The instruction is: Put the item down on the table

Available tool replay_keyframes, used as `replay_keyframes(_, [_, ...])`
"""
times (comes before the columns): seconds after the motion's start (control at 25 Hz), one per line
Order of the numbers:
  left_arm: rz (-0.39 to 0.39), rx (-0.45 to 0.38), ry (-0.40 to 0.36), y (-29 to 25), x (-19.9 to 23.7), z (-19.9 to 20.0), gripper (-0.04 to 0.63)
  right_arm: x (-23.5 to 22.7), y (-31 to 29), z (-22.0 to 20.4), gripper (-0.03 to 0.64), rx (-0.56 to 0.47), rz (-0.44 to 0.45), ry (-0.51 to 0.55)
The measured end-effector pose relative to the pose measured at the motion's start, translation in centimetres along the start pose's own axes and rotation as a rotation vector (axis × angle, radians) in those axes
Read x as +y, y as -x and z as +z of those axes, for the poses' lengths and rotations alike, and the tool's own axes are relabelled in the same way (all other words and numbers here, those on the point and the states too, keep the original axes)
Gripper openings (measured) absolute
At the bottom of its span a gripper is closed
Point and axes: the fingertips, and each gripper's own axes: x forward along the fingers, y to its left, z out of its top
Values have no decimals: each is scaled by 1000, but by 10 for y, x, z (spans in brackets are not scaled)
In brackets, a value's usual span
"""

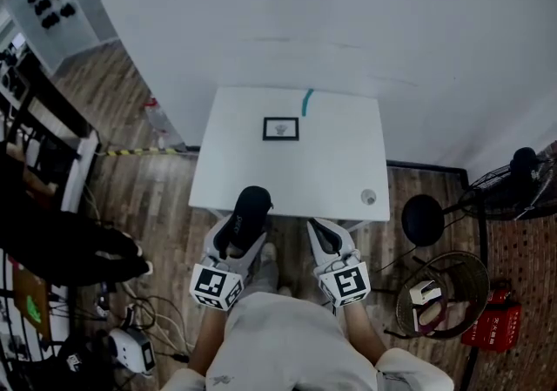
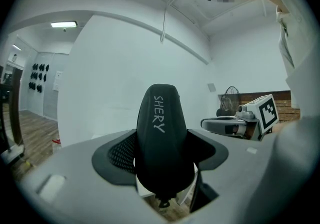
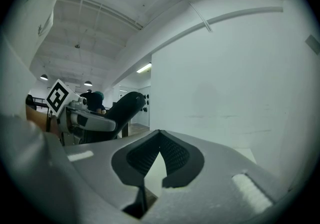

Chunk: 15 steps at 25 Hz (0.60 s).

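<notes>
A black oval case [image 1: 249, 212] with the word "SHERY" in pale letters stands upright between the jaws of my left gripper [image 1: 244, 231], which is shut on it. It is held above the near left edge of the white table [image 1: 331, 171]. In the left gripper view the case [image 2: 161, 133] fills the gap between the dark pads [image 2: 117, 154]. My right gripper [image 1: 325, 232] hovers beside it at the table's front edge. Its ribbed pads [image 3: 172, 154] meet at the tip with nothing between them.
On the table lie a small black-framed card [image 1: 280, 128], a teal strip [image 1: 306, 103] at the far edge and a small round disc [image 1: 368, 197]. A black stool [image 1: 423, 219], a wire basket [image 1: 446, 293] and a fan [image 1: 520, 178] stand to the right.
</notes>
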Motion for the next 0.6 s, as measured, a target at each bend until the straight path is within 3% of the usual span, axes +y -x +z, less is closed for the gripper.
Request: replay_keyframes(0.6, [-76,-10,10,-80,78,21,331,-43,-93,14,5,19,-73,18])
